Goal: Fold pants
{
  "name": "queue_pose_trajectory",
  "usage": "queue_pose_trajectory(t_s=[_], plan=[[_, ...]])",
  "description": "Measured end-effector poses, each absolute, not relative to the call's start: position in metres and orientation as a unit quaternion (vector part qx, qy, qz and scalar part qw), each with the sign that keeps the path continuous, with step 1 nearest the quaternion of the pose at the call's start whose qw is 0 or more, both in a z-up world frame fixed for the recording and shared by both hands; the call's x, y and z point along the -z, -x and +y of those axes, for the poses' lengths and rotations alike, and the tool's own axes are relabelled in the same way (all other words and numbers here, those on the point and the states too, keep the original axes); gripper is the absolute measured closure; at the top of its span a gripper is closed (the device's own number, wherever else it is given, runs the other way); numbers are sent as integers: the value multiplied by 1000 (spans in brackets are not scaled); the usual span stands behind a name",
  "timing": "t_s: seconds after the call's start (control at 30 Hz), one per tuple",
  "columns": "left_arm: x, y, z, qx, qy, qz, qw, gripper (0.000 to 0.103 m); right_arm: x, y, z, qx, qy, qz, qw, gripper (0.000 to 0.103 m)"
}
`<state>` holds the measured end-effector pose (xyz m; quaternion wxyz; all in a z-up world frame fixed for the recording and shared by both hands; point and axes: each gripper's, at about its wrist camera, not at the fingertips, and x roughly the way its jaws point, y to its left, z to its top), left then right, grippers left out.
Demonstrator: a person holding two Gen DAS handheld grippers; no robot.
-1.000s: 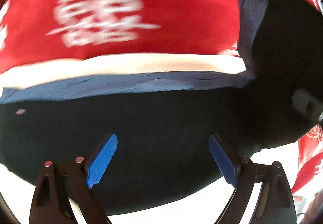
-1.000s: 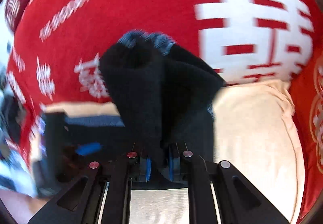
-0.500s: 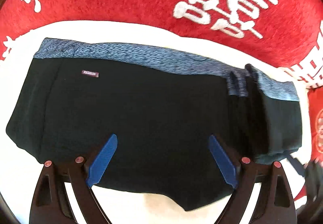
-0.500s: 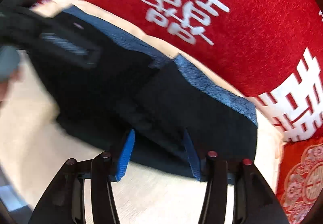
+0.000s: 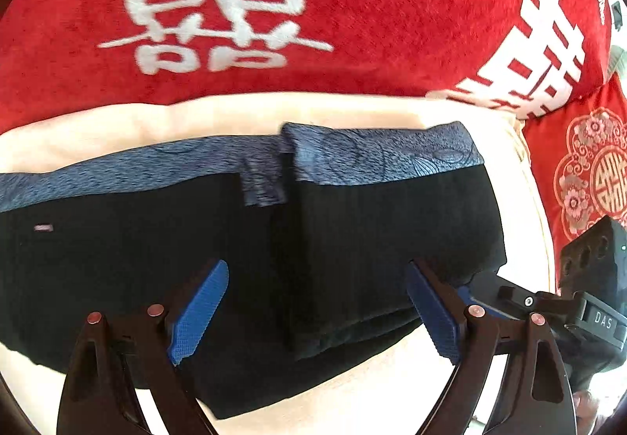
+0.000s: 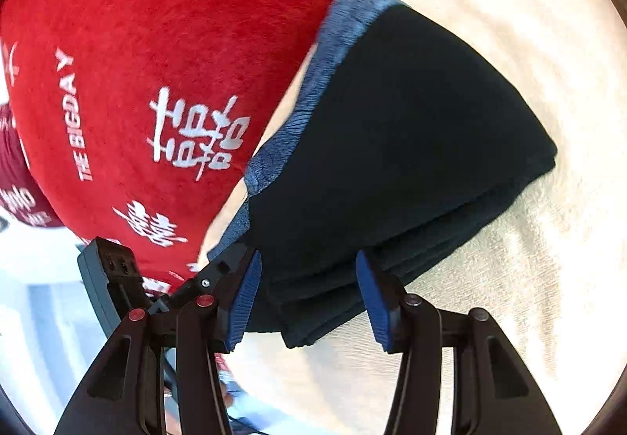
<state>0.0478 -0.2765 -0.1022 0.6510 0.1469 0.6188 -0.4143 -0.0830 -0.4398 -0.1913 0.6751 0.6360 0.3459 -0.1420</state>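
The black pants (image 5: 156, 258) with a blue-grey waistband (image 5: 384, 153) lie on a cream cloth (image 5: 117, 125). Their right part is folded over onto the rest, making a thicker stack (image 6: 392, 145). My left gripper (image 5: 315, 307) is open just above the pants' near edge, its blue pads wide apart. My right gripper (image 6: 307, 299) is open, its pads astride the near corner of the folded stack without closing on it. The right gripper also shows at the right edge of the left wrist view (image 5: 568, 301).
A red blanket with white characters (image 5: 274, 4) lies behind the cream cloth. A red cushion with a floral pattern (image 5: 591, 176) is at the right. The left gripper's body (image 6: 113, 270) shows at the left of the right wrist view.
The right gripper carried the pants' end over the rest, let go and opened. The folded stack now lies flat. The left gripper stayed open and shifted rightwards over the pants.
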Motion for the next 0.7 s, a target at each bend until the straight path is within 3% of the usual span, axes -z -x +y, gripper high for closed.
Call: queue_pose_trajectory(t_s=[0.03, 0.13, 0.17, 0.27, 0.3, 0.33, 0.57, 0.7], plan=[[108, -49, -280, 415, -148, 624, 645, 25, 196, 86, -440, 144, -649, 339, 666, 49], [119, -50, -282, 412, -153, 639, 631, 29, 202, 96, -443, 150, -681, 307, 648, 49], [121, -48, -280, 412, -157, 640, 629, 42, 205, 98, -444, 152, -688, 300, 643, 49], [131, -44, -287, 415, -166, 649, 616, 58, 216, 101, -447, 157, -709, 290, 624, 50], [133, -42, -289, 414, -171, 648, 616, 64, 219, 103, -450, 159, -715, 286, 618, 58], [134, -41, -290, 411, -177, 647, 617, 72, 222, 103, -452, 160, -720, 285, 612, 96], [97, -30, -259, 413, -162, 621, 646, 74, 183, 91, -452, 103, -666, 326, 664, 98], [120, -24, -248, 389, -182, 623, 654, 74, 198, 88, -444, 104, -659, 365, 649, 98]])
